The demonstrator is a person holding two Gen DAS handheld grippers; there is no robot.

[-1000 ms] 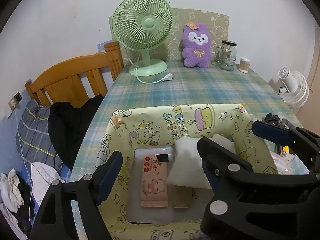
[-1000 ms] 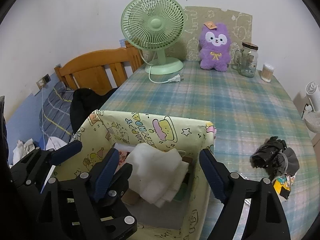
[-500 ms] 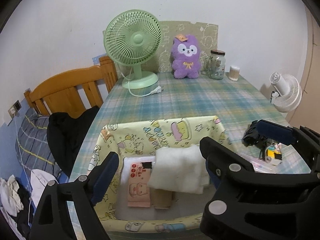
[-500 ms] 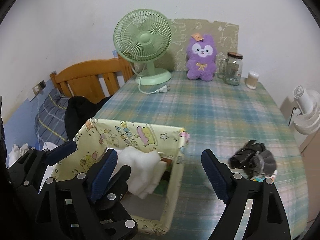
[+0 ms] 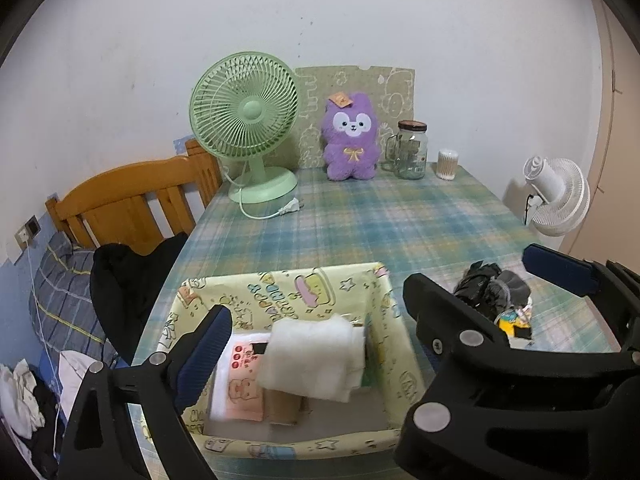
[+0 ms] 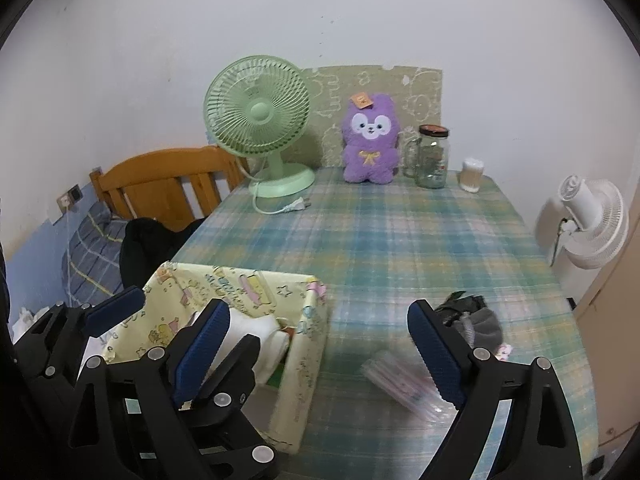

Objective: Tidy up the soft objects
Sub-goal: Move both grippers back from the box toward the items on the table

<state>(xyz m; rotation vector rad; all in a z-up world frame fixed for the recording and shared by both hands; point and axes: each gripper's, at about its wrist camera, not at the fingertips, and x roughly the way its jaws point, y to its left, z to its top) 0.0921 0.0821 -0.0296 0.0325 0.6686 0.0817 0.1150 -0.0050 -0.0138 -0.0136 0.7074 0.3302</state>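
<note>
Left wrist view showed the left gripper (image 5: 316,344) spread wide, its jaws having just been opening, with nothing clamped; it hung tilted down over the yellow box (image 5: 280,300), where a white folded cloth (image 5: 308,356) lay on top of other packs. The right gripper (image 6: 316,352) was equally wide, also just opening, gripping nothing, angled down over the plaid tablecloth (image 6: 400,232) beside a dark bundle (image 6: 476,316).

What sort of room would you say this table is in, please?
Probably a bedroom: a wooden headboard and plaid pillow sit beside the table, and a purple plush toy stands against the wall.
</note>
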